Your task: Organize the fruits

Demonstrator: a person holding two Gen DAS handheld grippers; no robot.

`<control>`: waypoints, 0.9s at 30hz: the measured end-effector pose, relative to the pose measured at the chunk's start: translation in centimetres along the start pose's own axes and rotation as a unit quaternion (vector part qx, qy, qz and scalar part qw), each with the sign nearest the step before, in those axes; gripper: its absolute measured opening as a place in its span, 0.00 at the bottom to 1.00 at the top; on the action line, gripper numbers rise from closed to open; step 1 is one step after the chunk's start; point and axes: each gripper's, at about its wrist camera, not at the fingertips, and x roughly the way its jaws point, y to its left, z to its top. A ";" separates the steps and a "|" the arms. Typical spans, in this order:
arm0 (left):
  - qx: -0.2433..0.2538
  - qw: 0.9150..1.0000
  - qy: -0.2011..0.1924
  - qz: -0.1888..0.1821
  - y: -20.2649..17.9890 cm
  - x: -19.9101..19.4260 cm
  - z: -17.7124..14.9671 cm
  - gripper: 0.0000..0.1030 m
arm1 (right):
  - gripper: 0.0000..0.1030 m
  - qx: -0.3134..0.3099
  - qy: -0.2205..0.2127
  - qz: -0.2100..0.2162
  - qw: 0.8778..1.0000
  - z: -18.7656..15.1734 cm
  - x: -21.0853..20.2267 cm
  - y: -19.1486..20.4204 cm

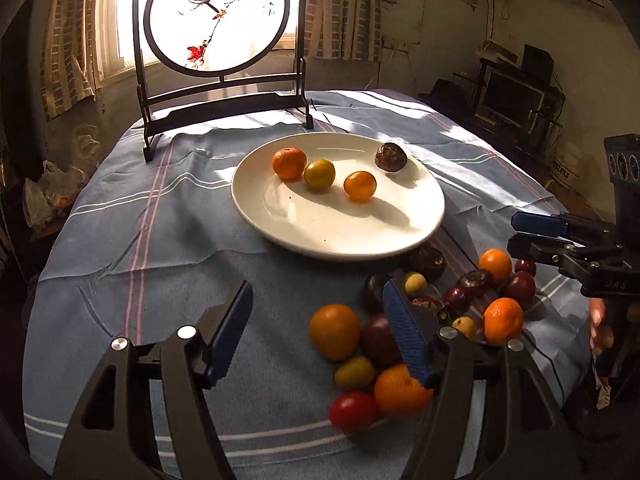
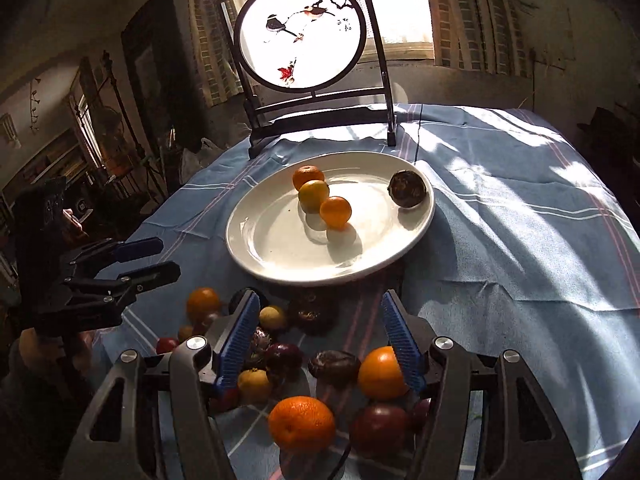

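A white plate [image 1: 280, 216] [image 2: 256, 240] sits mid-table with three small oranges [image 1: 289, 163] [image 2: 335, 211] and a dark passion fruit [image 1: 391, 156] [image 2: 407, 189] on it. A pile of loose fruit lies in front of the plate: oranges [image 1: 334, 331] [image 2: 301, 423], dark passion fruits [image 2: 334, 366], small yellow-green fruits [image 1: 354, 372] and a red one [image 1: 352, 411]. My left gripper [image 1: 316, 300] [image 2: 154, 258] is open and empty, above the pile's left edge. My right gripper [image 2: 318, 312] [image 1: 520, 236] is open and empty, above the pile.
A framed round bird screen [image 1: 218, 16] [image 2: 300, 32] stands at the table's far edge behind the plate. A blue striped tablecloth [image 1: 160, 220] [image 2: 520, 240] covers the table. Furniture and shelves stand beyond the table's sides.
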 end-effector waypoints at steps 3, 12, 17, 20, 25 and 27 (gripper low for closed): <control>0.010 1.000 0.015 -0.004 -0.7 -1.2 -2.9 0.66 | 0.62 -0.001 0.004 0.008 1.000 -3.0 -1.3 0.8; 0.026 0.998 0.051 0.018 -1.2 -0.2 -7.6 0.55 | 0.62 0.002 0.018 0.013 1.000 -7.2 -2.6 2.0; 0.036 0.998 0.054 0.012 -1.8 1.2 -6.9 0.43 | 0.62 -0.005 0.013 0.010 1.000 -7.0 -3.2 2.4; 0.043 0.998 0.048 0.019 -2.0 1.7 -6.4 0.40 | 0.62 -0.008 0.015 0.013 1.000 -7.0 -3.2 2.6; 0.040 0.998 0.046 0.008 -2.1 1.4 -6.8 0.27 | 0.62 -0.008 0.024 0.017 1.000 -6.9 -2.6 2.6; 0.034 0.998 0.045 0.002 -2.1 0.9 -7.2 0.27 | 0.62 -0.008 0.028 0.020 0.999 -6.9 -2.2 2.7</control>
